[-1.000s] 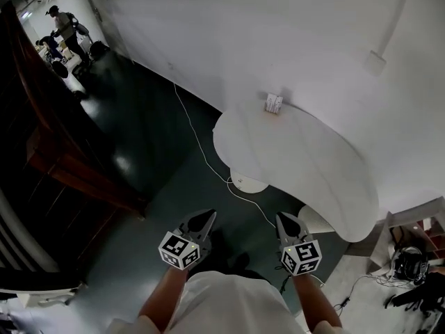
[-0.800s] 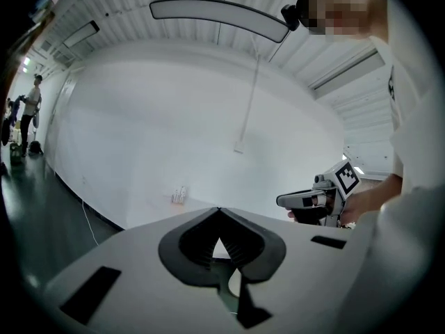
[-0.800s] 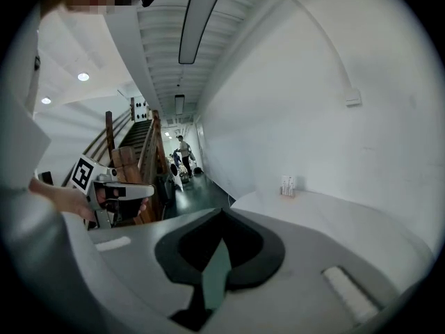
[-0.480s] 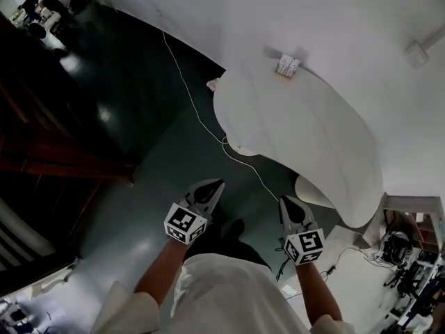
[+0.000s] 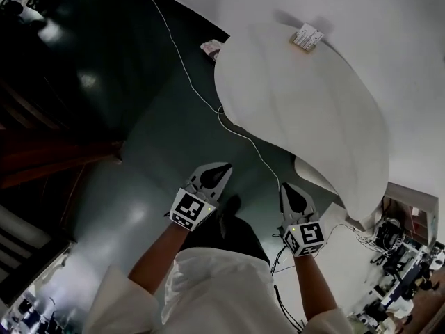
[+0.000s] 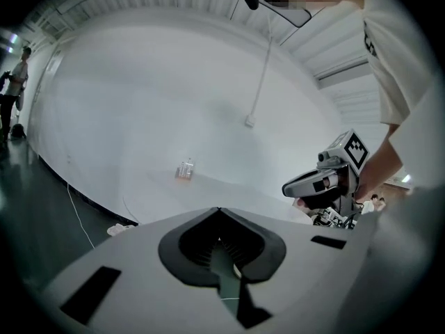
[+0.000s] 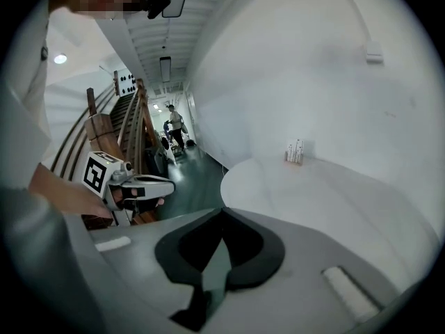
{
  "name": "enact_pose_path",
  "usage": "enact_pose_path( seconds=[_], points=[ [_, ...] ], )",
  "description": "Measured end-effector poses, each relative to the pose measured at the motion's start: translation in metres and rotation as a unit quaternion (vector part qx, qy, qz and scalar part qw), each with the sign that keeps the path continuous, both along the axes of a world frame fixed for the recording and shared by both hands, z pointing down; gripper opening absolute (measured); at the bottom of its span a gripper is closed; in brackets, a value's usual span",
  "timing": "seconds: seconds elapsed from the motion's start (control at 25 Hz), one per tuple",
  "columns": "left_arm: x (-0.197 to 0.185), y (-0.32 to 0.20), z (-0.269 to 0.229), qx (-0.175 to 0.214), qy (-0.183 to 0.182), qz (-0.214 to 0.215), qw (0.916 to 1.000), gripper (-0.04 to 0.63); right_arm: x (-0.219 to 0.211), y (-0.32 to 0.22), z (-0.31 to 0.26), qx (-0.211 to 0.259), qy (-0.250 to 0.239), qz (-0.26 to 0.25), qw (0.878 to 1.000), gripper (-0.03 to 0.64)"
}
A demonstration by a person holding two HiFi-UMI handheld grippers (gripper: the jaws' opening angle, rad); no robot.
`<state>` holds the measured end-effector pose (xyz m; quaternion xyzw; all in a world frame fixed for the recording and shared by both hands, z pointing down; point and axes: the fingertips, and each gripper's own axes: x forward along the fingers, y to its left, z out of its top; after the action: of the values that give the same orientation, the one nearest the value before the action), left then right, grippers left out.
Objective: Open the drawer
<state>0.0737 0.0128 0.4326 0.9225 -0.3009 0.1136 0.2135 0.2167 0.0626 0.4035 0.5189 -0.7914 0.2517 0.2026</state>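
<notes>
dark floor (image 5: 139, 117) | white table (image 5: 306, 103) | left claw (image 5: 225, 168) closed | right claw (image 5: 288, 187) closed

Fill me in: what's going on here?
A person stands on a dark floor beside a white round table, a gripper in each hand. The left gripper and right gripper are both shut and empty, held out in front, touching nothing. No drawer is in view; a small item sits at the table's far edge.
</notes>
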Motion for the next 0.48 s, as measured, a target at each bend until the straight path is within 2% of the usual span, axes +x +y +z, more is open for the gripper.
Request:
enact_pose_path(
  seconds=[0.28,0.48],
  points=[
    [0.007,-0.018,0.066,-0.02,0.001,0.019,0.9996,0.006,-0.024,-0.017,0.055,-0.034,0.003,-0.018,0.999,0.011],
    [0.006,-0.03,0.102,-0.035,0.009,0.012,0.9993,0.007,-0.05,-0.024,0.085,-0.066,0.01,-0.05,0.997,0.011]
  ],
)
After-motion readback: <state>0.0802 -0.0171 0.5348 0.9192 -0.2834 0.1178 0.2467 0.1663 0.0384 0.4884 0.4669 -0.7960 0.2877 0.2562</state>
